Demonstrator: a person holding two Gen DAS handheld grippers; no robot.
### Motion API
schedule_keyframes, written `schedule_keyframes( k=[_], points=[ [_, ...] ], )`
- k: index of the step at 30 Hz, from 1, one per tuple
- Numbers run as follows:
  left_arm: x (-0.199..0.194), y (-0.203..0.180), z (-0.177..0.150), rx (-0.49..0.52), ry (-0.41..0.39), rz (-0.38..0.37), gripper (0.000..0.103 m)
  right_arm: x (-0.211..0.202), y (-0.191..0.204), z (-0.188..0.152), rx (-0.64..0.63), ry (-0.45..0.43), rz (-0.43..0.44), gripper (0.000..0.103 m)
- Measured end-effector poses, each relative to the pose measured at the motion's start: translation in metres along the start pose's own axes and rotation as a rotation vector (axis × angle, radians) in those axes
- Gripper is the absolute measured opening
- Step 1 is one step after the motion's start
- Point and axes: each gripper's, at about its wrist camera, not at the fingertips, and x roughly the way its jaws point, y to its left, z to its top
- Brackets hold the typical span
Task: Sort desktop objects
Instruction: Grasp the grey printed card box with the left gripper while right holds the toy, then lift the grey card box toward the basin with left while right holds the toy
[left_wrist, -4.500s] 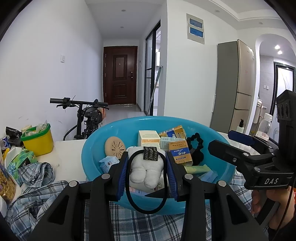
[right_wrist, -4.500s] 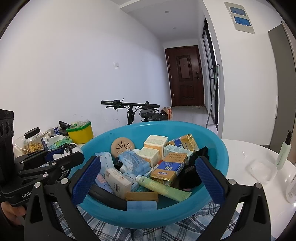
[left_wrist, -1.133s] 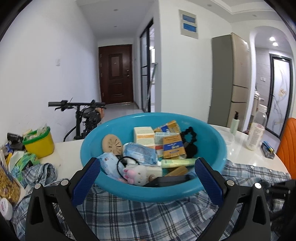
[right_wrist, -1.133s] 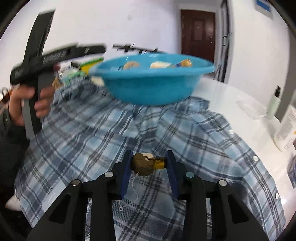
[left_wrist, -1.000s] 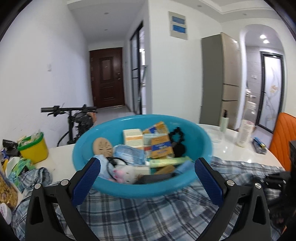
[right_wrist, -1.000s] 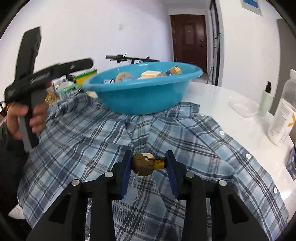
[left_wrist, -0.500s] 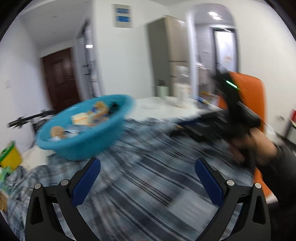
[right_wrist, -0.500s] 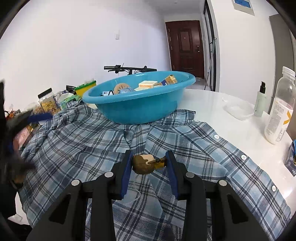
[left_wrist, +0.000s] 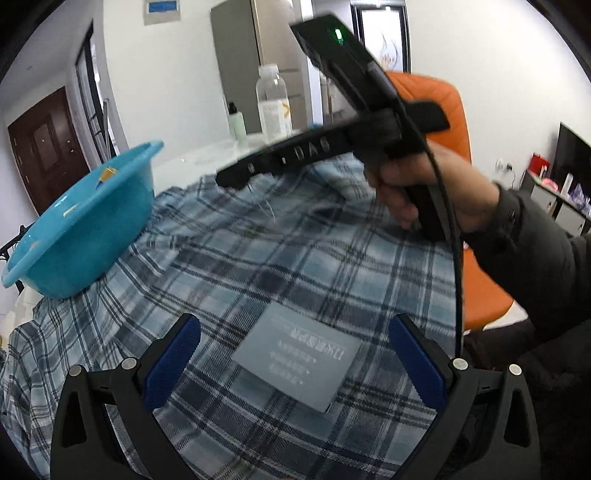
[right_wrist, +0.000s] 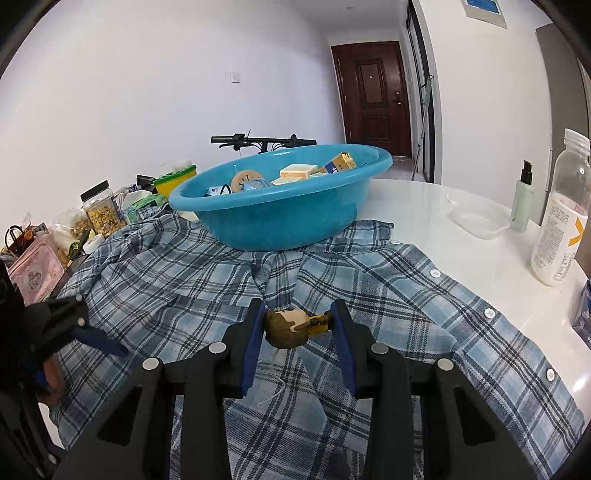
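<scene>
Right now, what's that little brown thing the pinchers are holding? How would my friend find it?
Find the big blue basin on the plaid shirt. In front of it, the right gripper pinches a small brown figure with a cream top and a yellow end. It is the only thing held above the shirt.

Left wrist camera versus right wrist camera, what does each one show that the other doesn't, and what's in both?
Only the left wrist view shows the grey packet lying flat on the shirt between the open left gripper, plus the orange chair. Only the right wrist view shows the small brown toy clamped in the right gripper, and the jar and pink pouch at the table's edge. Both show the blue basin, the plaid shirt and the white bottle.
</scene>
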Motion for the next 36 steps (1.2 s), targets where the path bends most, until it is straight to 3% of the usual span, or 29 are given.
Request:
schedule_keyframes(
  k=[4,6,16,26,36],
  points=[
    [0.007,-0.001,0.001,0.004,0.036,-0.015,0.102,0.0,0.0,0.0,0.001,-0.002,0.0,0.036],
    [0.015,0.002,0.001,-0.009,0.073,-0.009,0.074,0.0,0.0,0.0,0.0,-0.002,0.001,0.036],
    [0.016,0.013,0.001,-0.071,0.066,0.001,0.072,0.0,0.0,0.0,0.001,-0.006,0.0,0.036],
    [0.026,0.012,0.0,-0.069,0.119,0.016,0.078,-0.001,0.001,0.0,0.001,-0.008,0.006,0.036],
    [0.017,0.033,0.001,-0.175,0.073,0.085,0.069,-0.003,-0.001,0.0,0.009,-0.016,0.017,0.036]
  ],
)
